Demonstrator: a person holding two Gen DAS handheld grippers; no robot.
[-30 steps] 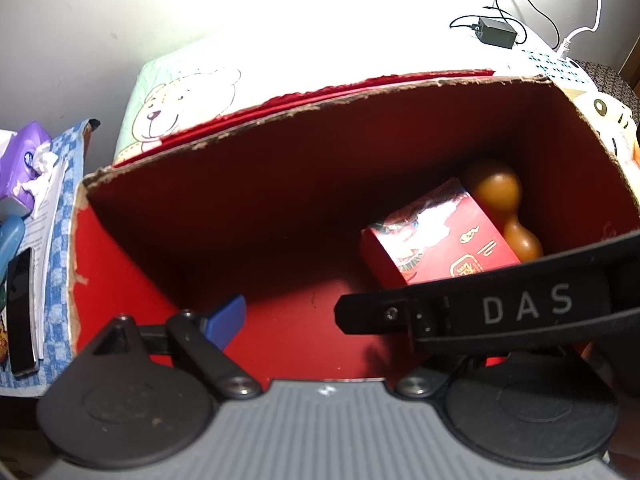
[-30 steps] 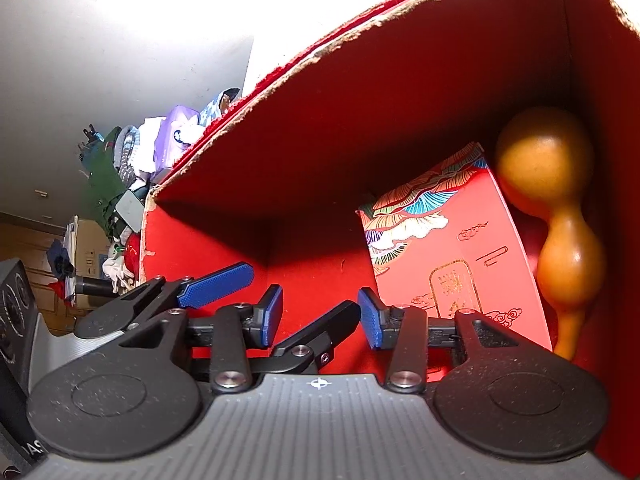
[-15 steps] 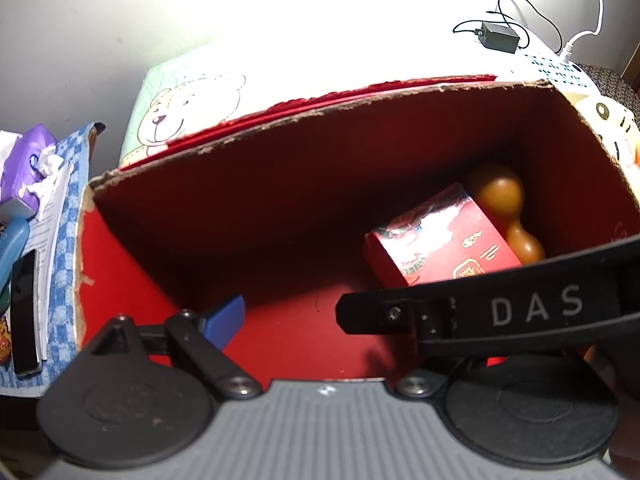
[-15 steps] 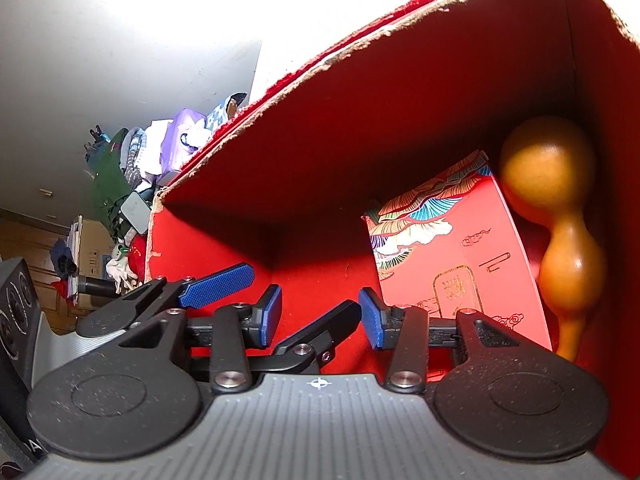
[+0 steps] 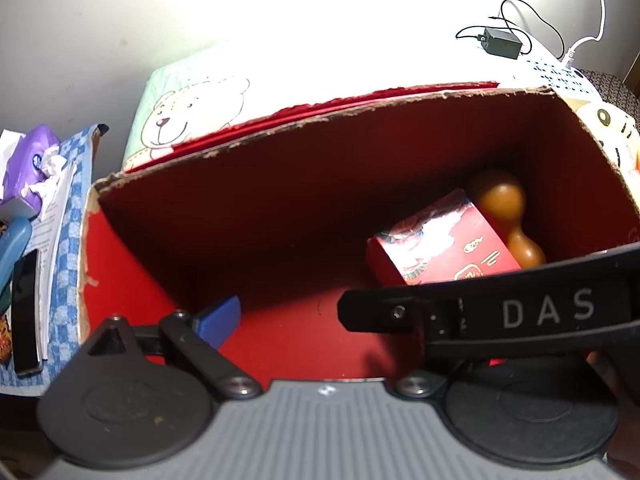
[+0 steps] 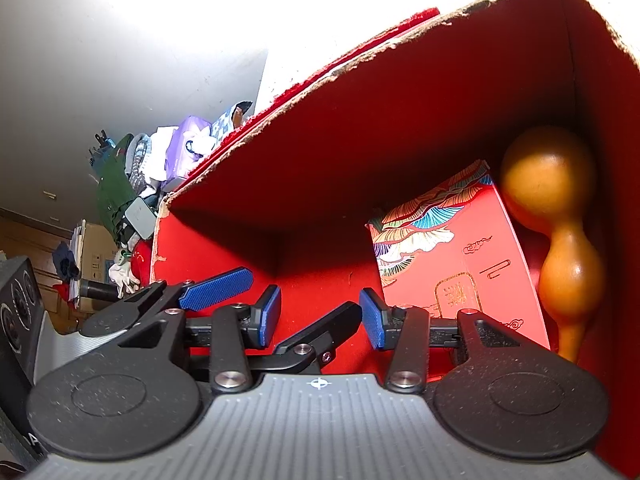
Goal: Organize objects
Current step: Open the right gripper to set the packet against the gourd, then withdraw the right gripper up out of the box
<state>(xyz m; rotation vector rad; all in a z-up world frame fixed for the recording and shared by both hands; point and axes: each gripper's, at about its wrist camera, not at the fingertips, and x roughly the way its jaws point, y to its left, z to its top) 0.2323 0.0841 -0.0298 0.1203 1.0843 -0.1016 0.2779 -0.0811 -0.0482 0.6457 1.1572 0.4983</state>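
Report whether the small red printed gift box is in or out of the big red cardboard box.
In: small red printed gift box lies on big red cardboard box's floor, beside an orange gourd.

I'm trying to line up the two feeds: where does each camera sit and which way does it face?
Left wrist view: on the left gripper, angled steeply down into the red cardboard box; one blue finger pad shows, and the right gripper's black body crosses the frame.
Right wrist view: on the right gripper, low at the box's opening, facing along its floor; both own pads show apart, nothing between.
Shared: the box, the red gift box and the gourd beside it.
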